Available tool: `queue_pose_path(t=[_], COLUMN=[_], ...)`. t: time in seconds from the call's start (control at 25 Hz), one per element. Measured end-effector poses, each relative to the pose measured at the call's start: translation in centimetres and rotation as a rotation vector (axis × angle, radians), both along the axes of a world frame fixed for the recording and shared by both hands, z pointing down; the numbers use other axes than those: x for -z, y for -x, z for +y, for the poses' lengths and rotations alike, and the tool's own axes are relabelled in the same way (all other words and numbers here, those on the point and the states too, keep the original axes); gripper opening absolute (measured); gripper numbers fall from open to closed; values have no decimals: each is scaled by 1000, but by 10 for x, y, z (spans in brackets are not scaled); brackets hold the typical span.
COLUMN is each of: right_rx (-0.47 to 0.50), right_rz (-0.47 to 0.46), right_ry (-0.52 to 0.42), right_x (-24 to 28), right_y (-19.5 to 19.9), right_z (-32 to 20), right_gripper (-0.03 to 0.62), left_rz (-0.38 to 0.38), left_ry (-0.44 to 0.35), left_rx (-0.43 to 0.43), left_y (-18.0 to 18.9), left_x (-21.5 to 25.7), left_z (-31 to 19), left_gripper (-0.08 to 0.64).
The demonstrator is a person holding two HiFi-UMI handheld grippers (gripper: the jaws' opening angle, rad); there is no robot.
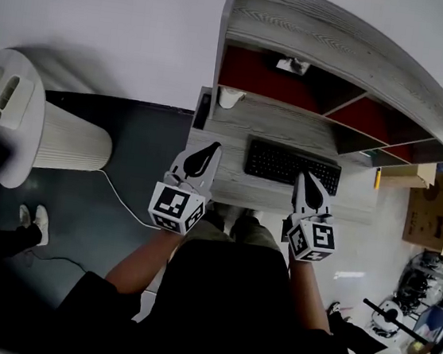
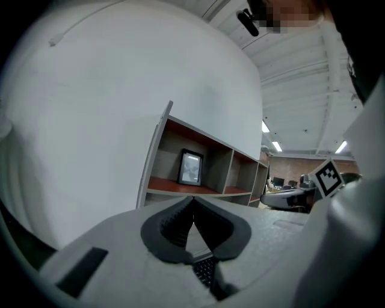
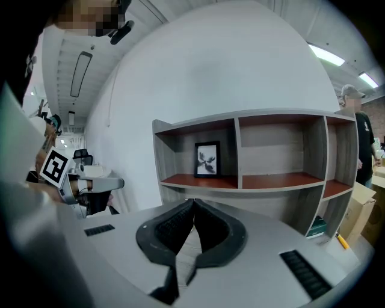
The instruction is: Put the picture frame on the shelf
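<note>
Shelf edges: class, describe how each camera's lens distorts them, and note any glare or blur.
Head view: the shelf top bows into an arc, and the corners darken. Right gripper view: its boards curve, the ceiling light glares, and the picture frame is sharp. Left gripper view: the frame looks softer.

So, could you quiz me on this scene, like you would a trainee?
1. True or false: the frame stands in the leftmost bay of the shelf.
2. What lies on the desk below the shelf? A a laptop; B a keyboard; C a plant.
3. Fill in: the left tongs and right tongs are both ____ and hold nothing.
Key: 1 true; 2 B; 3 shut.
</note>
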State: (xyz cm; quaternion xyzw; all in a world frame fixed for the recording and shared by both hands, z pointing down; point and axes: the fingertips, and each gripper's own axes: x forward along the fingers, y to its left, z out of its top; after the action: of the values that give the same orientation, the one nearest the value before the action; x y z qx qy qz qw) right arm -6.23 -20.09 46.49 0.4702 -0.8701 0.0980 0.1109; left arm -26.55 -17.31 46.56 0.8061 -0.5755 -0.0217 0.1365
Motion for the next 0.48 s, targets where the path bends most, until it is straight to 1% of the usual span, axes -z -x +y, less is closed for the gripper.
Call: queue_pose_path(t=[0.16,0.28,0.48], right_rx=[-8,6,27], right_rz=[-28,-16,-38], right_ry=[-11,-34,-54], right_x=[12,21,26], right_y=[-3,-8,-29], right_z=[1,-4,-10], right_gripper=[12,12,12], left_rz=[-19,-13,-36], left_ry=[4,4,0], left_rx=[15,29,38], left_y=[-4,-13,-39], left_x=[3,7,12], left_z=[5,2,-4], left_gripper=[17,17,17])
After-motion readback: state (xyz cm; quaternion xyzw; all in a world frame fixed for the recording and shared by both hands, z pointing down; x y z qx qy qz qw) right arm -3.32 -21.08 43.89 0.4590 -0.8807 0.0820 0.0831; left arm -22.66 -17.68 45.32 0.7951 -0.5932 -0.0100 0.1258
